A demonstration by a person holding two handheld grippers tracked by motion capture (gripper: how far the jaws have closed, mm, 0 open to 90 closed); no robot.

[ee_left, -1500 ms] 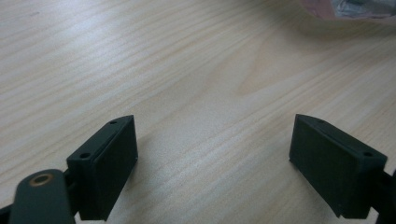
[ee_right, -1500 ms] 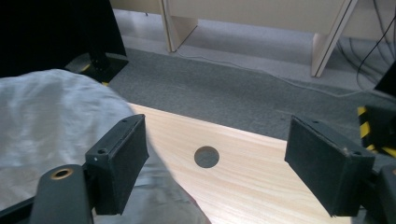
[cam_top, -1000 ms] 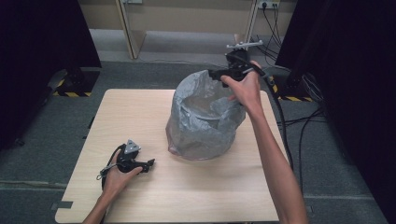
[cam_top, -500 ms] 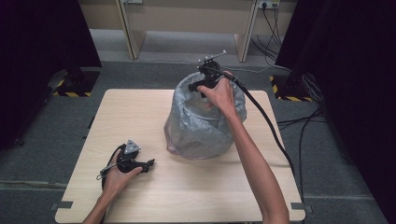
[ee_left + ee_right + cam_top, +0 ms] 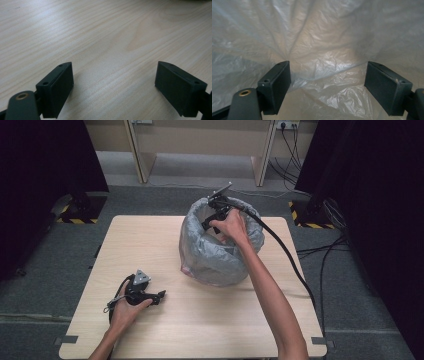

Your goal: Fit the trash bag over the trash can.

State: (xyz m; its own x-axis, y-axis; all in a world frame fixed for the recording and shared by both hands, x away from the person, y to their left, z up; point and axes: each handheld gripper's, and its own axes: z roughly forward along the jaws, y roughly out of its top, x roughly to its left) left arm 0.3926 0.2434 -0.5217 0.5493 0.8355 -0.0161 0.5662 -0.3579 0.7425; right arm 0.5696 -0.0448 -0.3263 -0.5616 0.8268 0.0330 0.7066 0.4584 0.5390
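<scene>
Right gripper inside the bag, left one parked on the table

The bag (image 5: 220,255) sits toward the table's (image 5: 210,330) far edge, mouth open. The right gripper (image 5: 209,222) dips in past the rim, jaws spread wide, nothing pinched, crinkled plastic close on every side. The left gripper (image 5: 159,296) rests near the front left, jaws wide apart and empty, bare wood all around.
</scene>
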